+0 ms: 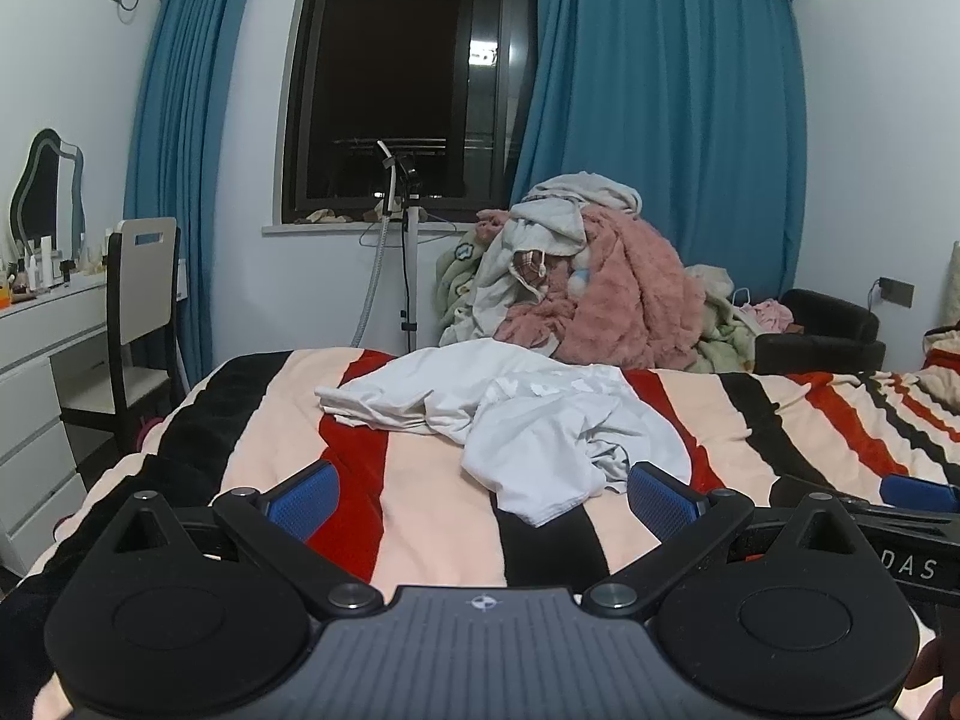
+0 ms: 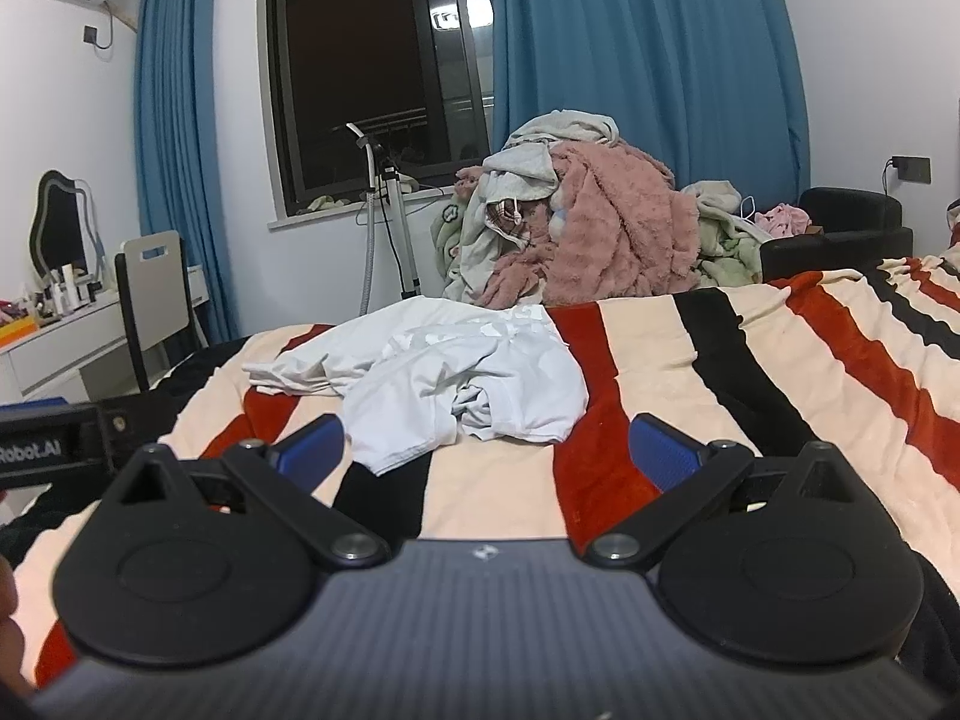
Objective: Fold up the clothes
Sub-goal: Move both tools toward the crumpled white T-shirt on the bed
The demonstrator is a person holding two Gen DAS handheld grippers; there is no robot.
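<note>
White garment [image 1: 510,420] on a cream, red and black striped blanket [image 1: 420,504]; blue curtains [image 1: 660,90].

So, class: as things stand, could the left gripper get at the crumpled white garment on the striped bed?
Probably yes. The left gripper is open and empty, and the white garment lies just ahead on the striped blanket with nothing between them; its near hem already sits between the fingers.
</note>
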